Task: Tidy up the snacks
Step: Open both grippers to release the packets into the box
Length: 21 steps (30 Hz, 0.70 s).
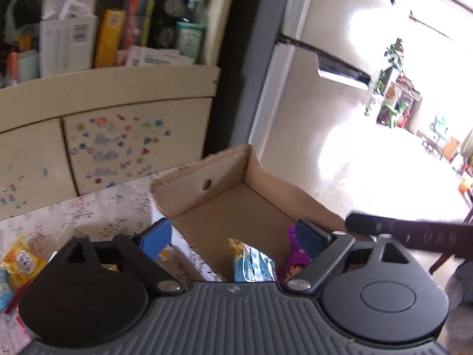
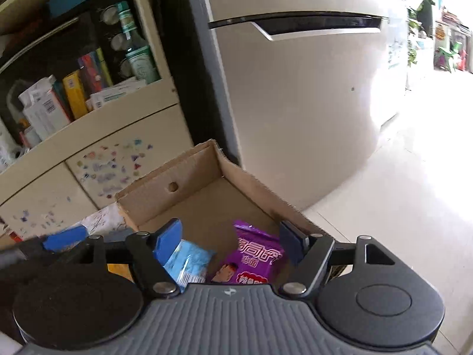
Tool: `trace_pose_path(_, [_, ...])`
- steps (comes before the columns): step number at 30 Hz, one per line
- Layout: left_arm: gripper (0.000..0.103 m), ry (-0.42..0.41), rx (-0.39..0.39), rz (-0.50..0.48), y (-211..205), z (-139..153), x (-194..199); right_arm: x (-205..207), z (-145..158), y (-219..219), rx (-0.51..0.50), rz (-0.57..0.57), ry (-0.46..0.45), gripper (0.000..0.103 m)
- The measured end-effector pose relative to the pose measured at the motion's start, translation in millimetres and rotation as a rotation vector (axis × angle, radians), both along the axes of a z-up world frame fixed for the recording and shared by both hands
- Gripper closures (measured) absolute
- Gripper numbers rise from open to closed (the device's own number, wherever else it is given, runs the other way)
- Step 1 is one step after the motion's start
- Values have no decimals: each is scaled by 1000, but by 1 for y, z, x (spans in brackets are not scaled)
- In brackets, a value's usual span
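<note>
On the left of the left wrist view, a crinkly yellow snack packet (image 1: pixel 22 261) lies on a floral-print tablecloth (image 1: pixel 97 210), with a cream cabinet (image 1: pixel 124 151) dotted with small colourful stickers behind it. Beside the cloth sits an open corrugated cardboard box (image 1: pixel 236 207), rectangular, with a round punched hole in its far wall. The left gripper (image 1: pixel 236 235) hovers over the box's near end, its 2 blue-padded fingers spread wide with nothing pressed between them. Below it, inside the box, lie a glossy blue-and-yellow packet (image 1: pixel 251 261) and a shiny purple packet (image 1: pixel 291 261). In the right wrist view, the right gripper (image 2: pixel 232 241) also stands open above the same box, clasping nothing. Farther right stands a smooth beige fridge (image 2: pixel 295 103) on pale floor tiles (image 2: pixel 399 207).
</note>
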<state>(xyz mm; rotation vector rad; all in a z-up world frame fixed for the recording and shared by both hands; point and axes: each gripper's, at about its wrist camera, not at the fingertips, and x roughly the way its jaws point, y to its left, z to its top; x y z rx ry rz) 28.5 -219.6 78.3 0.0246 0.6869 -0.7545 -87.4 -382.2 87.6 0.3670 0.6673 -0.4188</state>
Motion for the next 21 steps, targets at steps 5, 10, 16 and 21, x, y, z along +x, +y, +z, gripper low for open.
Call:
trace_pose_path(5, [9,6,16,63,35,16,8,4,0,13,10,98,-9,25])
trace_pose_path(10, [8,53,42,138,74,15,15,10,-1,34,33,225,-20,25])
trace_pose_path(16, [8,82,95,179,106,2,12,13,-6,60,81,376,-11,25])
trace_pose_path(21, [8,54,146,137,118,-6,4,15,-17,77,134,459,30,25])
